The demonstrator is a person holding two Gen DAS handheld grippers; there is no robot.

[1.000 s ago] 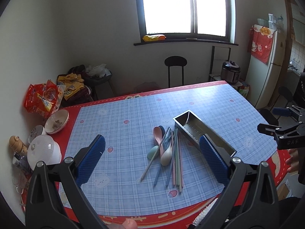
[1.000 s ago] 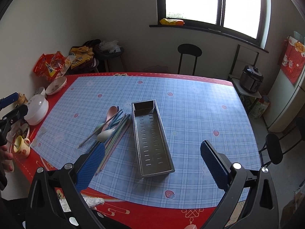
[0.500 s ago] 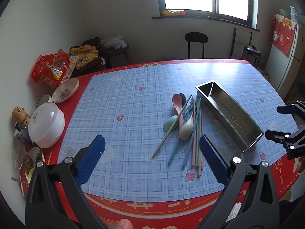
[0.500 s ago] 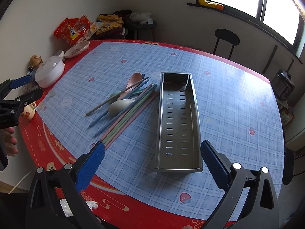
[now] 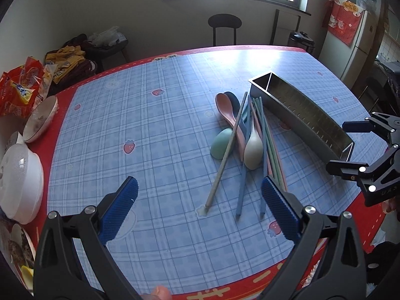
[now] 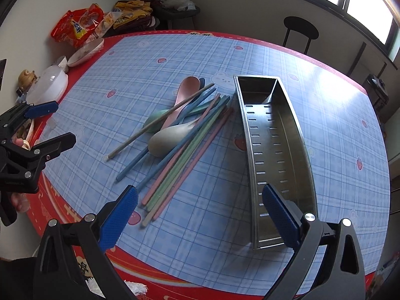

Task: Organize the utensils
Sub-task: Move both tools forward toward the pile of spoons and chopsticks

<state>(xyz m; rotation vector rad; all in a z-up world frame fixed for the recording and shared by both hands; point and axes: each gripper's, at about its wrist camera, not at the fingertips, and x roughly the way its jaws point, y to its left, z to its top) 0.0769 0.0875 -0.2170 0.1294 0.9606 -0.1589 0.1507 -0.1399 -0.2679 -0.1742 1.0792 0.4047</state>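
Blue checked tablecloth (image 6: 150,65), spoons and chopsticks (image 6: 185,135) heaped beside seemingly empty steel tray (image 6: 275,150), both tongs (image 5: 198,210) (image 6: 200,215) wide, holding nothing.

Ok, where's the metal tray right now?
In the right wrist view, the metal tray lies empty on the tablecloth, just right of the chopsticks.

A: Utensils? Pastel spoons (image 6: 172,135) & chopsticks (image 6: 185,155) heaped loose, crossing, flat on the cloth.

B: Steel tray (image 6: 272,150): slotted, empty, lying just beside the heap.
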